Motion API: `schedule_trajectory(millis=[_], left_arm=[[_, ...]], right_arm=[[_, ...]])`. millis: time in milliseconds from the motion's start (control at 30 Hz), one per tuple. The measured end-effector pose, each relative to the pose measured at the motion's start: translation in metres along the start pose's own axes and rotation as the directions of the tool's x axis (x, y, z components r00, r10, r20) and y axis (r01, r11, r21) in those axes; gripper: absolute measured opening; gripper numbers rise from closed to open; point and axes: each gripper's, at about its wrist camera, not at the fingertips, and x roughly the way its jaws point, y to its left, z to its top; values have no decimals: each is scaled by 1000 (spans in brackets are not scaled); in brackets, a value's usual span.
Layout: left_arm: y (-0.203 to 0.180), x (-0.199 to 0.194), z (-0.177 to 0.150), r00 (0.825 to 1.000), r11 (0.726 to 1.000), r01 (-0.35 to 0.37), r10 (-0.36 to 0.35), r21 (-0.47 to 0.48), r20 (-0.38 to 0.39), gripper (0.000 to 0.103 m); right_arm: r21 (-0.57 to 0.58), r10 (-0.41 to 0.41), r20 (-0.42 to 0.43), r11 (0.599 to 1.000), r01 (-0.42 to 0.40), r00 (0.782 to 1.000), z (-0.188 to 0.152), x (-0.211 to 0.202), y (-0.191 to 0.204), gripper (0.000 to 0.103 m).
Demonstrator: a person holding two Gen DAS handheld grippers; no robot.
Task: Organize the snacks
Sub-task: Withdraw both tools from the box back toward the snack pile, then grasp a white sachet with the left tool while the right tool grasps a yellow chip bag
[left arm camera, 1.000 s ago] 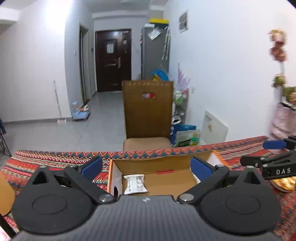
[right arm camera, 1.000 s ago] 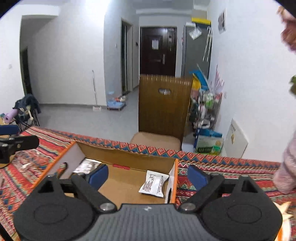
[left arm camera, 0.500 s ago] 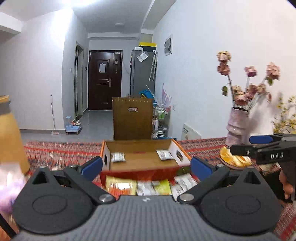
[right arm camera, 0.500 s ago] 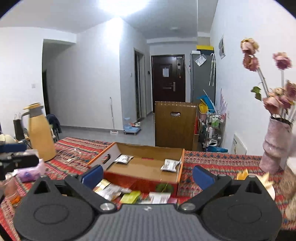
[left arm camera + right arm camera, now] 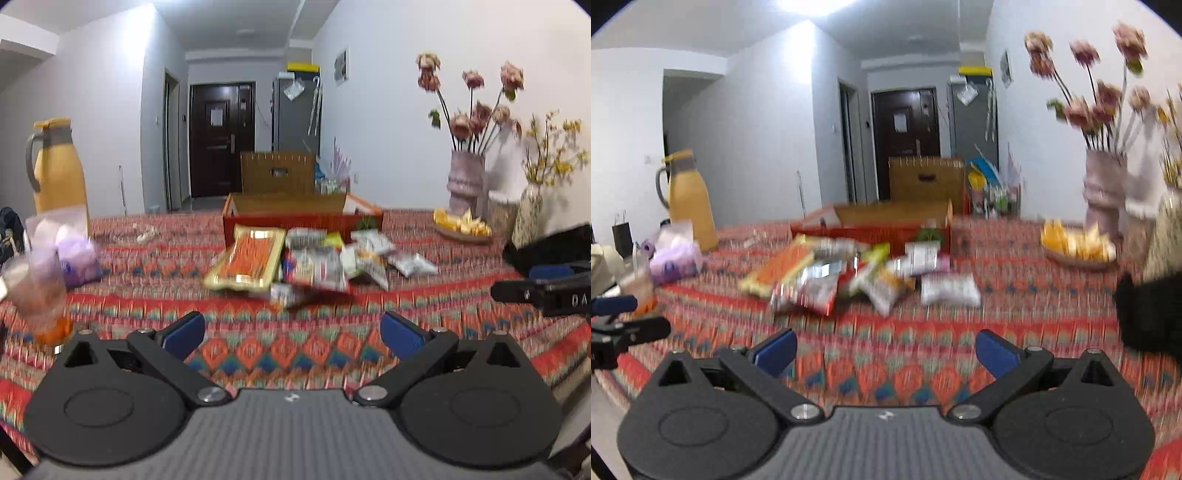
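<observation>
Patterned red cloth (image 5: 155,295) is covering the table, and a white hallway with a dark door is standing behind it. On the cloth, the snack packets (image 5: 317,262) are lying in a loose heap, just in front of the open cardboard box (image 5: 303,214), which is sitting at twelve o'clock from both tools. The left gripper (image 5: 291,334) is showing its jaws spread wide with nothing between them, and the right gripper (image 5: 884,349) is likewise released and empty. From the left gripper the heap is lying at twelve o'clock; from the right gripper it is lying near eleven o'clock. The long gold-edged orange packet (image 5: 251,260) is pointing its long axis roughly toward the box, and it is resting on the left side of the heap, so the left hand seems better placed for it.
</observation>
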Motion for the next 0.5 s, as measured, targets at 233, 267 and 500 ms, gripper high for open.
schedule_trajectory(millis=[233, 267, 500], left_arm=[[10, 9, -17, 998, 999, -31, 30, -9, -60, 103], [9, 12, -17, 997, 999, -34, 33, -11, -64, 103], [8, 37, -14, 993, 999, -34, 34, 1, -109, 103]], right_arm=[[11, -43, -100, 999, 44, 994, -45, 6, 0, 103], [11, -46, -106, 999, 47, 993, -46, 8, -1, 103], [24, -53, -128, 998, 56, 990, -41, 29, -7, 103]])
